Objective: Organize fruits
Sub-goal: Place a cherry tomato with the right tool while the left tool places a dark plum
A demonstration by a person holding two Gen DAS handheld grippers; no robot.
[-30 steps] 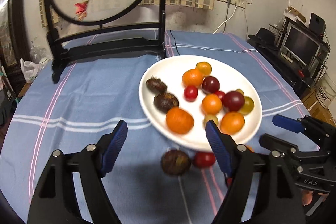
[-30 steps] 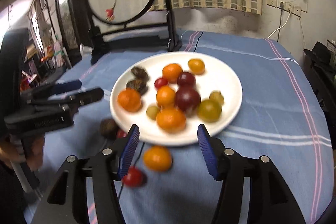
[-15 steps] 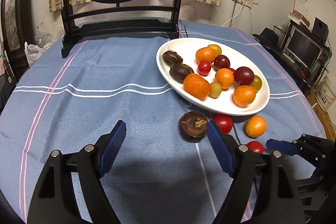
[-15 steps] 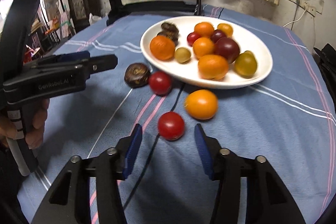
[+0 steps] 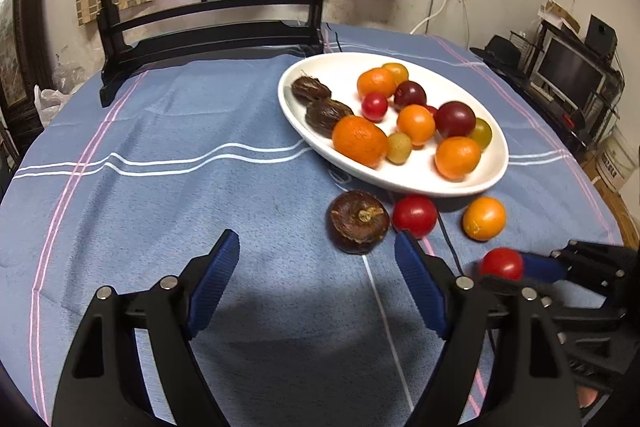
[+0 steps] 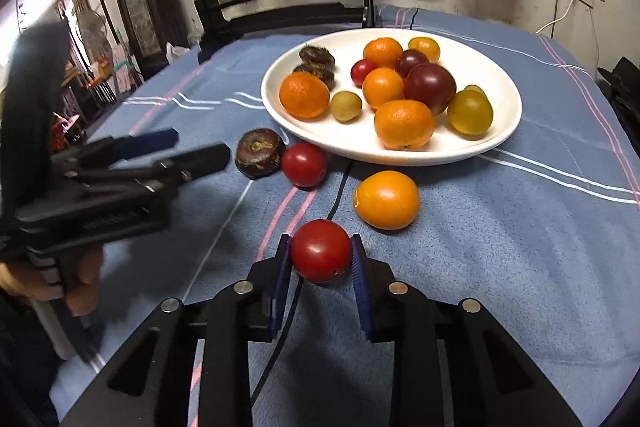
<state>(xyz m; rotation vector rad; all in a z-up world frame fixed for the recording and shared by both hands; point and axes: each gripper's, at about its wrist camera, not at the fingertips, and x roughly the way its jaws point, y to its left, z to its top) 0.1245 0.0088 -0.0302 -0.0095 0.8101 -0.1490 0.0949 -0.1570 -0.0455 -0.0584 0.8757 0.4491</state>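
Pickup is the step in hand: right gripper [image 6: 321,257] clenched on a tomato [image 6: 320,250] resting on the surface, left gripper [image 5: 316,279] released near a brown fruit [image 5: 359,221]; next, probably, a lift to the plate [image 6: 504,135].

A round table with a blue striped cloth [image 5: 168,155] holds a white plate [image 6: 508,131] of fruit. Past the fingers, a brown round fruit [image 6: 259,153], two red tomatoes [image 6: 304,164] and an orange fruit [image 6: 387,200] lie on the cloth.

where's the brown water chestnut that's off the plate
On the blue cloth just in front of the white plate, the water chestnut touches a red tomato, ahead of the left gripper.
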